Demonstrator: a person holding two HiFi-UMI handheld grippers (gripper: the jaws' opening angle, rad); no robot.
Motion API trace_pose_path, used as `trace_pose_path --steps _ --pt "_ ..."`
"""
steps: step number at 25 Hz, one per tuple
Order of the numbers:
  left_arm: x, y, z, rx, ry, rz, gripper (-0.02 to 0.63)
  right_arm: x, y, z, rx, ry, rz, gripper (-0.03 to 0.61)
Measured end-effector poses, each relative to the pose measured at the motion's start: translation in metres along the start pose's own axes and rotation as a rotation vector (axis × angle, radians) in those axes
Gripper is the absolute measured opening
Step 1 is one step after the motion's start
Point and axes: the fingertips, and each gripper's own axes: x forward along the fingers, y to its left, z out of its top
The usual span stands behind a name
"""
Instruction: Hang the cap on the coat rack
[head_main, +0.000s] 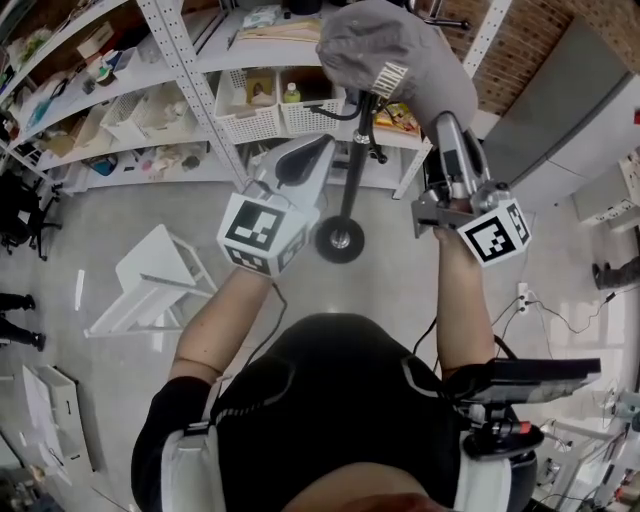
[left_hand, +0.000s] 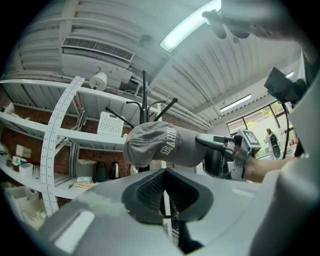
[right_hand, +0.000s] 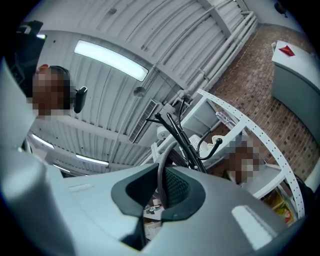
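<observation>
A grey cap (head_main: 395, 60) with white lettering is held up high, above the black coat rack (head_main: 352, 150), whose round base (head_main: 340, 240) stands on the floor. My right gripper (head_main: 442, 122) is shut on the cap's edge, a grey strip (right_hand: 161, 175) between its jaws. In the left gripper view the cap (left_hand: 160, 145) hangs in front of the rack's hooks (left_hand: 145, 100); whether it touches them I cannot tell. My left gripper (head_main: 316, 145) is raised to the left of the pole, shut and holding nothing. The right gripper view has the rack's curved hooks (right_hand: 175, 130) just beyond the jaws.
Metal shelving (head_main: 190, 80) with white baskets (head_main: 250, 110) stands right behind the rack. A white step stool (head_main: 150, 285) sits on the floor to the left. A grey cabinet (head_main: 560, 110) is on the right, with cables (head_main: 560, 320) on the floor.
</observation>
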Motion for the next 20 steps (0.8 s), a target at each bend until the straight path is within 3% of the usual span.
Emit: trace_pose_path --steps 20 --pt "0.001 -0.020 -0.030 -0.028 0.056 0.033 0.005 -0.047 -0.029 -0.049 0.193 0.025 -0.004 0.028"
